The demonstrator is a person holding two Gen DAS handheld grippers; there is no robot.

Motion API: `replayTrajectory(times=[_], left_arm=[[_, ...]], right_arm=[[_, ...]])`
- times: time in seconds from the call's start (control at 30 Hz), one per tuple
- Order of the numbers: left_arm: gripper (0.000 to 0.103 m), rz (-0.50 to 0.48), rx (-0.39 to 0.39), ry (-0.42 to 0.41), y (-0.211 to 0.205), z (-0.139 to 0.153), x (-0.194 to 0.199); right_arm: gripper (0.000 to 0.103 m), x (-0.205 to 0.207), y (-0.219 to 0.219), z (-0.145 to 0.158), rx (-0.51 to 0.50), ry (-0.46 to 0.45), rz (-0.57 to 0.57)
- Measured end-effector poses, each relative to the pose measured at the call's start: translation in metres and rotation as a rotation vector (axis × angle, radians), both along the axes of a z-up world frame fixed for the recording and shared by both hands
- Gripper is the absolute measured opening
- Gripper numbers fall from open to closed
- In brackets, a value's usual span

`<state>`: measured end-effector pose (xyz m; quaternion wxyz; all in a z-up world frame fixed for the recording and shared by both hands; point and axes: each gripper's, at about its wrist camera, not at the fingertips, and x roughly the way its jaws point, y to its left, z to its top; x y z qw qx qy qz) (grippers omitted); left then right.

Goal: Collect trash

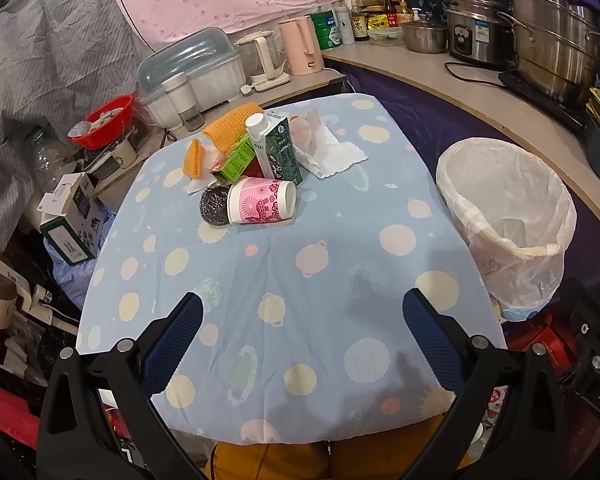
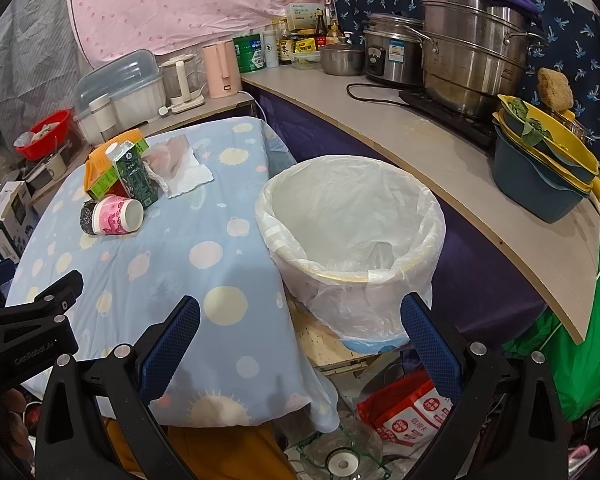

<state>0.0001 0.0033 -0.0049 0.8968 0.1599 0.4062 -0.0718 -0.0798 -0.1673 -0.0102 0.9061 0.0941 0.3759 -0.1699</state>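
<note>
Nothing is collected yet: both the left gripper (image 1: 302, 312) and right gripper (image 2: 300, 316) hover with fingers open and empty, so the next move calls for reaching far to the tipped pink-patterned paper cup (image 1: 260, 203) for the white-lined round bin (image 2: 352, 236).

Pink cup (image 1: 260, 202) on side by upright carton (image 1: 274, 148), lined bin (image 1: 508, 216) nr table

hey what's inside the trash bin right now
Only the white liner bag shows inside the bin, and no trash is visible on it. The very bottom is hidden by crumpled plastic.
</note>
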Motion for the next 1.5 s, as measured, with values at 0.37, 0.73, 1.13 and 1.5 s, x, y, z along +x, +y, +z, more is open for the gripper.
replayTrajectory(times=[0.37,0.73,1.13,1.5], left_arm=[[0.096,0.006,-0.008,0.027,0.002,-0.001,0.009],[0.096,0.027,-0.062,0.019,0.018,-0.007,0.035],[0.096,0.163,-0.107,0.056,0.079,-0.022,0.105],[0.096,0.264,-0.15,0.106,0.145,-0.046,0.165]], right_arm=[[0.096,0.007,0.002,0.002,-0.032,-0.037,0.004],[0.096,0.045,0.008,-0.002,-0.041,0.046,0.026],[0.096,0.125,0.042,0.004,-0.001,-0.037,0.114],[0.096,0.228,0.101,0.002,0.052,-0.069,0.271]])
